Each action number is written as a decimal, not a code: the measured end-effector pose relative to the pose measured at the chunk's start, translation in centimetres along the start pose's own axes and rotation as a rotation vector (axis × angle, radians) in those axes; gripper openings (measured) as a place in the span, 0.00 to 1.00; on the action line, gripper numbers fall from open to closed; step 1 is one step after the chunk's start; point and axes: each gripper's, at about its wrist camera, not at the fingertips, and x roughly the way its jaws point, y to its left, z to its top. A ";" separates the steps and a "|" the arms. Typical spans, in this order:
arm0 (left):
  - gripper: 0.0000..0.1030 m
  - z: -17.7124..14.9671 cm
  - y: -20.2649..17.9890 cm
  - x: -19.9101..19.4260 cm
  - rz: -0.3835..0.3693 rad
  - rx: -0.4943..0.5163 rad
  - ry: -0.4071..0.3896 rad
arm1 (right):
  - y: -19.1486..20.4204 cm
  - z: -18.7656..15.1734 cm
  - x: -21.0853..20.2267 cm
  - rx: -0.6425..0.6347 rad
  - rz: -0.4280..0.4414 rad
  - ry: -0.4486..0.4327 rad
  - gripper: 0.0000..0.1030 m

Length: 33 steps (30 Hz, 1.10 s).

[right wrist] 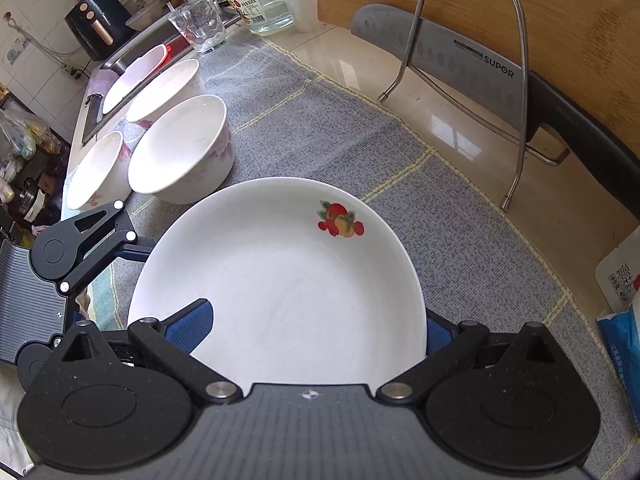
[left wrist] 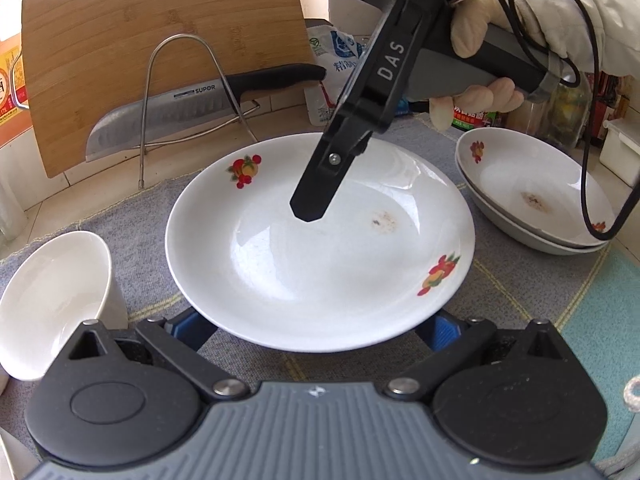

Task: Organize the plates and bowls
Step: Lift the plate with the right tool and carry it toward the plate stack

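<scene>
The fruit-patterned plate (left wrist: 320, 240) lies flat on the grey mat (left wrist: 140, 240), directly ahead of the left gripper (left wrist: 316, 330). That gripper's fingers stand wide apart, flanking the plate's near rim without clamping it. The right gripper (right wrist: 316, 330) spans the opposite rim, one blue pad (right wrist: 192, 324) over the plate surface; whether it grips cannot be told. The stacked plates (left wrist: 536, 200) sit to the left gripper's forward right, so that is probably the destination.
</scene>
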 end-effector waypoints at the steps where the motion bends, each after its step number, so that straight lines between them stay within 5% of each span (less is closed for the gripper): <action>1: 0.99 0.1 -0.2 -0.2 0.000 0.006 -0.001 | 0.1 -0.1 -0.2 0.002 -0.003 -0.004 1.00; 33: 0.99 4.0 -8.1 -1.7 -0.219 0.253 -0.024 | 1.3 -13.8 -10.2 0.237 -0.183 -0.170 1.00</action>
